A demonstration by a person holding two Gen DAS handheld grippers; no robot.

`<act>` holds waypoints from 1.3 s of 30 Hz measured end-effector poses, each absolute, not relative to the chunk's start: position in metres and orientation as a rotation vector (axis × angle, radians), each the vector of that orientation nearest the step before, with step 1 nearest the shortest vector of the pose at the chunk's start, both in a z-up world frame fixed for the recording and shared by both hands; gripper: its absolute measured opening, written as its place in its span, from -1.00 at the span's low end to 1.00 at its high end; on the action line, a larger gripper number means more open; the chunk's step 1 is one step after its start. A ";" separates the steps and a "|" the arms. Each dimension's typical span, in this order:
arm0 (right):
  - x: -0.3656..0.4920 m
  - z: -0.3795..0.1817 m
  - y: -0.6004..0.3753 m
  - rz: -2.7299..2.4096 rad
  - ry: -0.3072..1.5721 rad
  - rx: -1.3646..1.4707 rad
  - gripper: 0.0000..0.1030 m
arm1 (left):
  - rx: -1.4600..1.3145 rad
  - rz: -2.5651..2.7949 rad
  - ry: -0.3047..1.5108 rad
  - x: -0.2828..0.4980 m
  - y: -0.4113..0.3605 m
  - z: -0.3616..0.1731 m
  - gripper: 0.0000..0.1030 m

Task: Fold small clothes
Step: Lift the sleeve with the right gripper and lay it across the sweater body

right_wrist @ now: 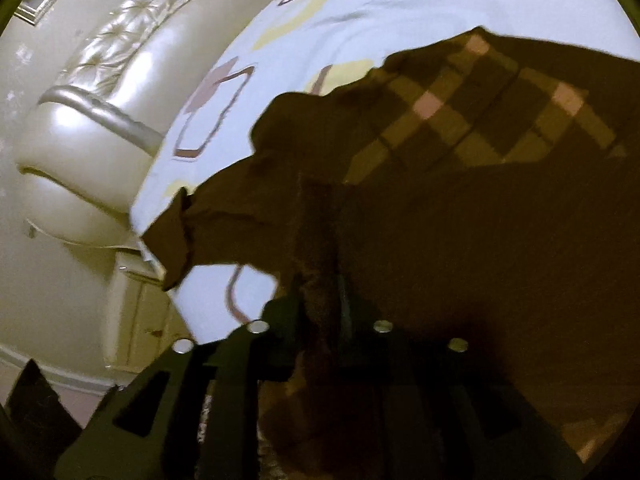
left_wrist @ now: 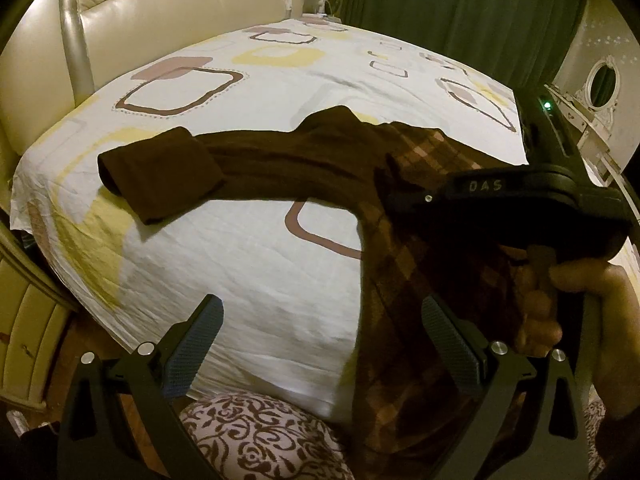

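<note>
The left wrist view looks steeply down from the foot of the bed (left_wrist: pixel 256 264) toward the headboard (left_wrist: pixel 168 12), taking in most of the sheet. The right wrist view sits much nearer (blurred), almost against the brown garment (right_wrist: pixel 460 208), tilted toward that headboard. Both share the garment, patterned sheet, headboard and the bedside cabinet (right_wrist: pixel 140 312).

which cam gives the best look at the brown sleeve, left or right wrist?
Left wrist. The brown sleeve lies stretched across the bedsheet, its cuff end in full, sharp view. The right wrist view shows it only as a dark, blurred strip running off to the left, at the bed's edge.
</note>
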State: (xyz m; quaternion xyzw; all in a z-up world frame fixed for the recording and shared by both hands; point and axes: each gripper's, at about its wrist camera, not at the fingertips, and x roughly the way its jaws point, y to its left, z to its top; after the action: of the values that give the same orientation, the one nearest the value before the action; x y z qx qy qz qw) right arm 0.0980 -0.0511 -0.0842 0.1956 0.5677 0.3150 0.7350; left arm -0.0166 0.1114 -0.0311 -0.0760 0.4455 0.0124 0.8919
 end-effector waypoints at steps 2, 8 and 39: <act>0.096 -0.084 -0.050 0.725 1.253 0.452 -0.40 | -0.155 0.027 0.928 -0.017 0.111 -0.032 0.93; 0.083 -0.068 -0.074 0.837 1.215 0.547 -0.09 | -0.156 0.019 0.927 -0.018 0.109 -0.031 0.93; 0.014 -0.105 -0.407 0.168 0.966 0.835 -0.76 | -0.211 0.013 1.013 -0.001 0.110 -0.055 0.93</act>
State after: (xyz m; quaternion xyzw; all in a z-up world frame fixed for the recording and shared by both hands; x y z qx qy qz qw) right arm 0.0138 -0.4065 -0.1052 0.3894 0.4504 0.0784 0.7996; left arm -0.0012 0.1103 -0.0549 -0.1008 0.4841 0.0062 0.8692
